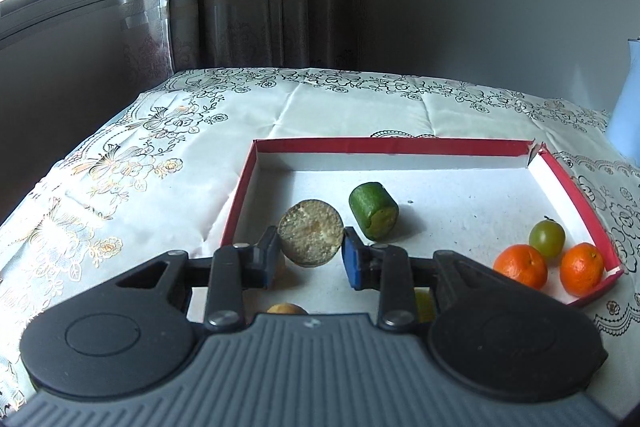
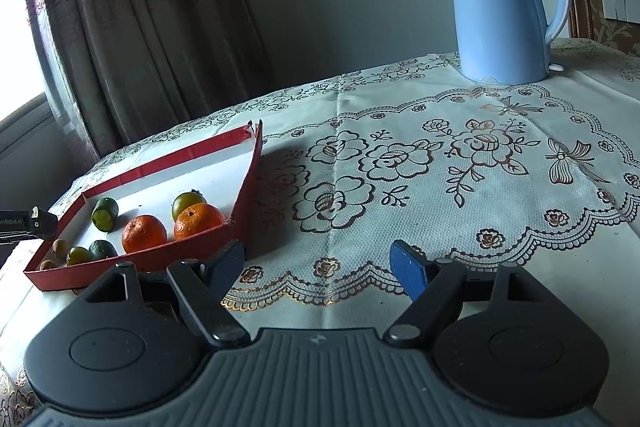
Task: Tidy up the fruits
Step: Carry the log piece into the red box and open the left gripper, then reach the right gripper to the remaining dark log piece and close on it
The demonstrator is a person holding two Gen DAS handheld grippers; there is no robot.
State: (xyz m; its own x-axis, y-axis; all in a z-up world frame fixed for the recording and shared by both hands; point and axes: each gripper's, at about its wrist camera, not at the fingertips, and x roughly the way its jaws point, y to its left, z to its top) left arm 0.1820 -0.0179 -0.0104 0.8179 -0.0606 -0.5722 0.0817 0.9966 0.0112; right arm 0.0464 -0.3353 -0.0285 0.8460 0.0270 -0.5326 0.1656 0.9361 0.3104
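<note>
**Cut fruit held over tray**

Left gripper [image 1: 311, 251] is clenched on a round, tan-faced cut fruit piece [image 1: 311, 233] above the red-rimmed white cardboard tray [image 1: 400, 146]; its flat face points toward you, six o'clock. Your right gripper [image 2: 318, 267] hangs released, empty, farther off.

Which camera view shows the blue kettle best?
The right wrist view shows it best: the whole kettle stands in plain sight on the tablecloth, with lid, spout and handle visible. The left wrist view shows only a pale blue sliver of it at the right edge.
</note>
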